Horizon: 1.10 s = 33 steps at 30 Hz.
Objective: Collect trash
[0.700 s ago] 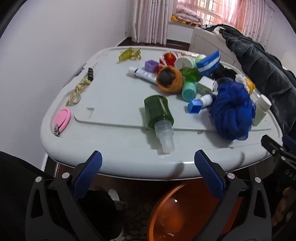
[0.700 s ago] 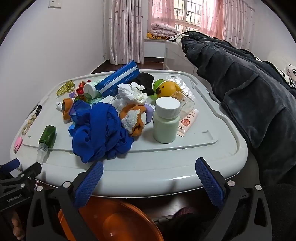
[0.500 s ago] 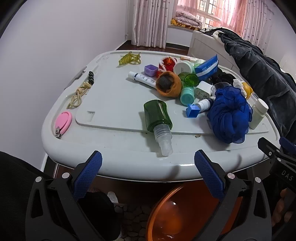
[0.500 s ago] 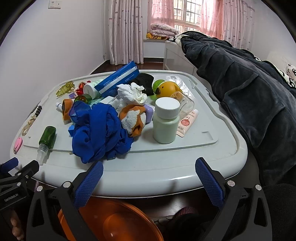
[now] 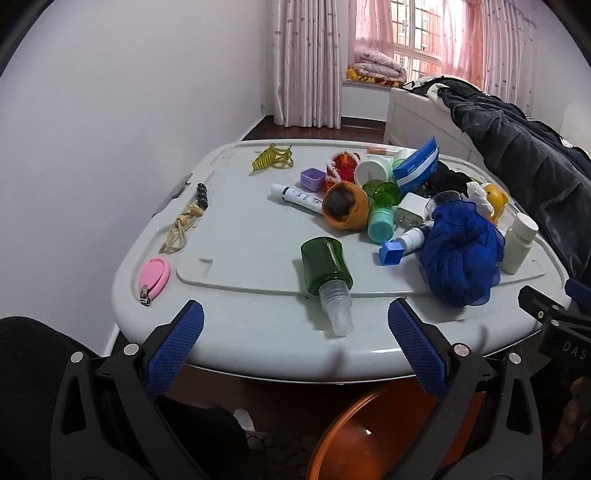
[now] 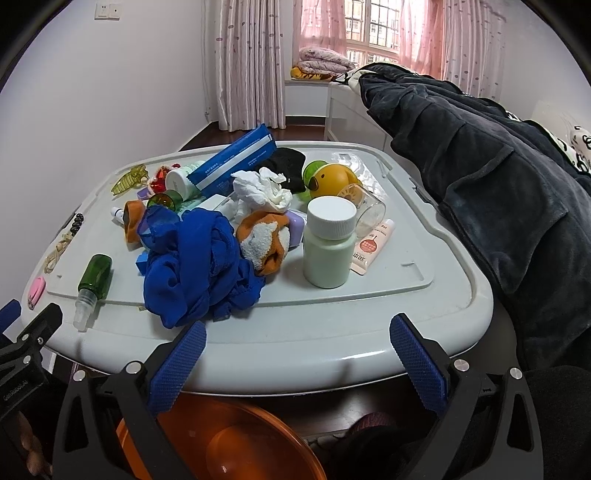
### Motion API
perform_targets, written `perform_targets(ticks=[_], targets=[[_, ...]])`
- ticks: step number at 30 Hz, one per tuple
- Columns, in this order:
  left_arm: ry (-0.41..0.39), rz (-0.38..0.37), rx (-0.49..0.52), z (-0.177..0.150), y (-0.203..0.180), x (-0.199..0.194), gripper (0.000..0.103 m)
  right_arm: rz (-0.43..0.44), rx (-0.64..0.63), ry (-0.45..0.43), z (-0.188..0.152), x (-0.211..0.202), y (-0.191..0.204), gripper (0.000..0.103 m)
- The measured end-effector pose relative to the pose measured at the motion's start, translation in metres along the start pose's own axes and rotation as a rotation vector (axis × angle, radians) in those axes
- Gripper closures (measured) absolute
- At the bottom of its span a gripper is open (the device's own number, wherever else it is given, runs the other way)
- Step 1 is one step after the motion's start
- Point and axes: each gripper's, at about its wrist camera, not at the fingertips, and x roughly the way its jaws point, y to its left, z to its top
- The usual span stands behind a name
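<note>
Both grippers, left [image 5: 295, 332] & right [image 6: 297, 341], wide open, empty; tissue wad [image 6: 264, 190] mid-worktop [image 6: 369, 332]: light, soft, crushable — pinch top w/ right gripper.

- White walls [image 5: 129, 110]; a switch plate [image 6: 107, 11] high up.
- Pink curtains [image 6: 247, 62] beside a bright window [image 6: 369, 26].
- Dark wood floor [image 5: 303, 127].
- Folded blankets [image 6: 321, 62] on the sill.

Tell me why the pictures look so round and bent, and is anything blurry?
Both views are fisheye: black corners, curved walls, the grey table edge bowed. Left view sharp; window overexposed pink. Right view sharp; soft shadows beneath the white bottle.
</note>
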Motion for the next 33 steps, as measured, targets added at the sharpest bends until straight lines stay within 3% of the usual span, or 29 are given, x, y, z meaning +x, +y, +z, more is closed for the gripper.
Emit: perform_targets(ticks=[6, 10, 14, 27, 33], targets=[[-0.002, 0.029, 0.037, 0.003, 0.001, 0.006, 0.006, -0.003, 0.002, -0.003, 0.000, -0.001, 0.000, 0.005], [0.019, 0.003, 0.028, 0.006, 0.007, 0.013, 0.006, -0.005, 0.002, -0.001, 0.001, 0.000, 0.000, 0.005], [0.016, 0.023, 0.046, -0.003, -0.004, 0.001, 0.006, -0.003, 0.003, 0.000, 0.001, 0.001, 0.000, 0.005], [0.064, -0.051, 0.042, -0.005, -0.004, 0.009, 0.006, -0.002, 0.006, -0.009, 0.001, 0.000, 0.000, 0.005], [0.091, -0.072, -0.006, -0.004, 0.004, 0.013, 0.006, 0.000, 0.009, -0.009, 0.000, -0.001, 0.000, 0.005]])
